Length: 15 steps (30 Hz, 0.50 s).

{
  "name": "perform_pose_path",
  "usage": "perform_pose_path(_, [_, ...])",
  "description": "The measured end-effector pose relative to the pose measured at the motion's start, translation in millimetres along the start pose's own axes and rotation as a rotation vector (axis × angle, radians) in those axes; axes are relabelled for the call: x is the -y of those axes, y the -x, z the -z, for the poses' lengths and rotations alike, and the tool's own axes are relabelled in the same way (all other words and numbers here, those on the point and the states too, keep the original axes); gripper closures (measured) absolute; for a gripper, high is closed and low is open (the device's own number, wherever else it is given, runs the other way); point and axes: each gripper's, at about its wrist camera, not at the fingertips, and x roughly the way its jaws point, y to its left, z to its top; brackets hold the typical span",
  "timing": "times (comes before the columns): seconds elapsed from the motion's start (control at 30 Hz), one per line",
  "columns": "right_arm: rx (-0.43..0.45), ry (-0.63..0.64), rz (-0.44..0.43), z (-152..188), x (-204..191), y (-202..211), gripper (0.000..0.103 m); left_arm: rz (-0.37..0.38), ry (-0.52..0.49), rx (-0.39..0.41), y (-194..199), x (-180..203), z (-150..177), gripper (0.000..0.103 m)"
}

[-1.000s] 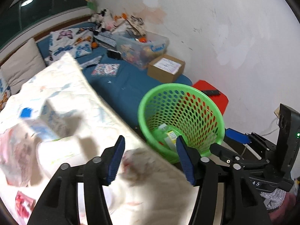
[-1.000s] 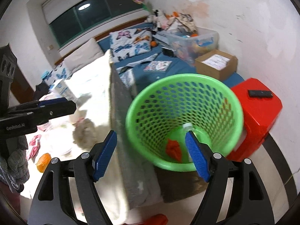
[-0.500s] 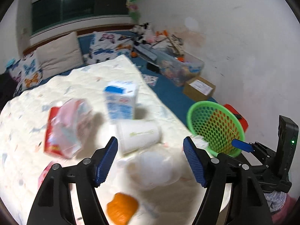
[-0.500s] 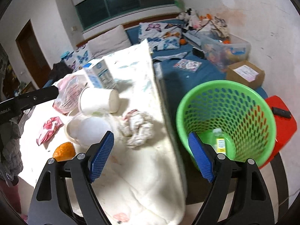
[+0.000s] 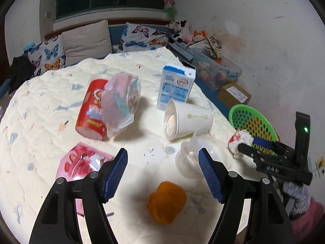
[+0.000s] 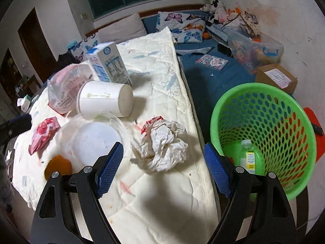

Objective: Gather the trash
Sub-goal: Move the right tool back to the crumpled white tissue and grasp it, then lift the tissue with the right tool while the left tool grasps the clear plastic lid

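Quilted cloth bedcover (image 6: 162,65), perforated glossy plastic basket (image 6: 264,93), crumpled paper wad (image 6: 164,146), matt paper cup (image 5: 189,120)

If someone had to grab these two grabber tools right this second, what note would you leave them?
Left gripper: open, empty, above the orange peel.
Right gripper: open, empty, in line with the crumpled paper.
Done: a small bottle lies in the green basket.
Left on the quilt: milk carton, paper cup, red can, plastic bag, pink wrapper, clear lid, peel and paper.
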Motion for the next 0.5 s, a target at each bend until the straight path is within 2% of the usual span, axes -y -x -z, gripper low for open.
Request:
perform_pose_path(0.3, [-0.027,-0.004,-0.023,-2.1,1.6,-17.9,0.039,0.017,-0.007,-0.027,-8.3,4.0,14.0,0.034])
perform_pose_path(0.33, [-0.025,-0.001,-0.027,-2.0,0.8,-17.0,0.042,0.019,-0.012,-0.028,-9.7,6.0,13.4,0.034])
perform_pose_path(0.5, [-0.013,0.008,-0.032,-0.1,-1.4,-12.4,0.047,0.039,-0.044,-0.032,-14.1,20.4,9.9,0.041])
